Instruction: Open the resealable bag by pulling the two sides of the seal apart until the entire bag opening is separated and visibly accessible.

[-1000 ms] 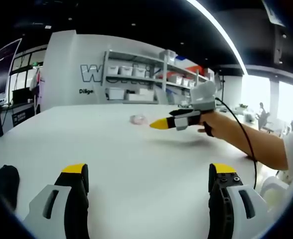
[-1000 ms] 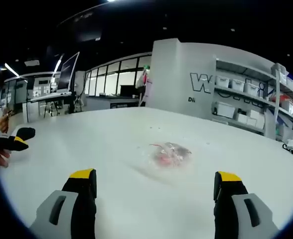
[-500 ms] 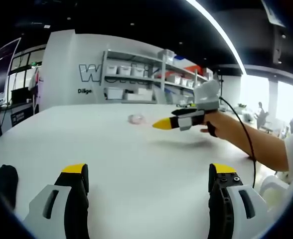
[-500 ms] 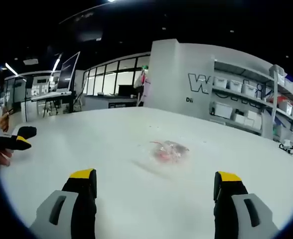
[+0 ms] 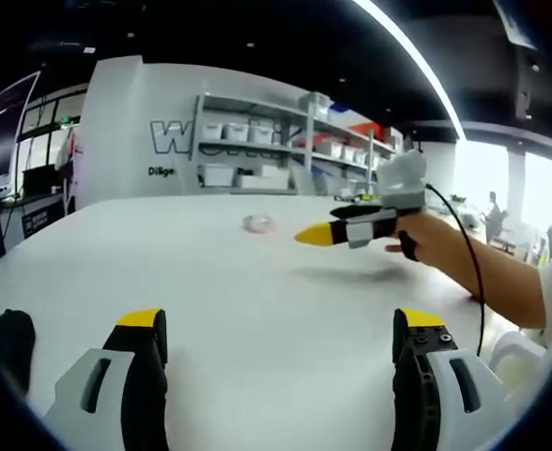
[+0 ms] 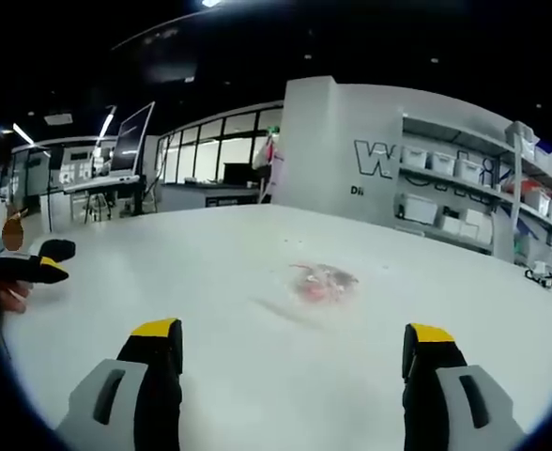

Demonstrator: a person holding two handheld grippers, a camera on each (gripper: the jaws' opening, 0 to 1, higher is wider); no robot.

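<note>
A small clear resealable bag (image 6: 323, 282) with reddish contents lies flat on the white table (image 6: 210, 272), well ahead of my right gripper (image 6: 293, 331), whose jaws stand wide open with nothing between them. In the left gripper view the same bag (image 5: 257, 223) is a small pale spot far across the table. My left gripper (image 5: 281, 319) is open and empty above bare tabletop. The right gripper (image 5: 351, 228), held by a person's hand, hovers just right of the bag there. The left gripper's tip (image 6: 34, 268) shows at the far left edge.
The broad white table (image 5: 257, 291) stretches around the bag. Behind it stand shelves with white bins (image 5: 257, 150) against a grey wall. A monitor (image 6: 130, 136) and desks stand at the back left. A cable (image 5: 464, 272) trails from the right gripper along the person's arm.
In the left gripper view the right gripper has drifted slightly to the right, away from the bag. The bag sits a little farther off in the right gripper view. Both grippers remain open.
</note>
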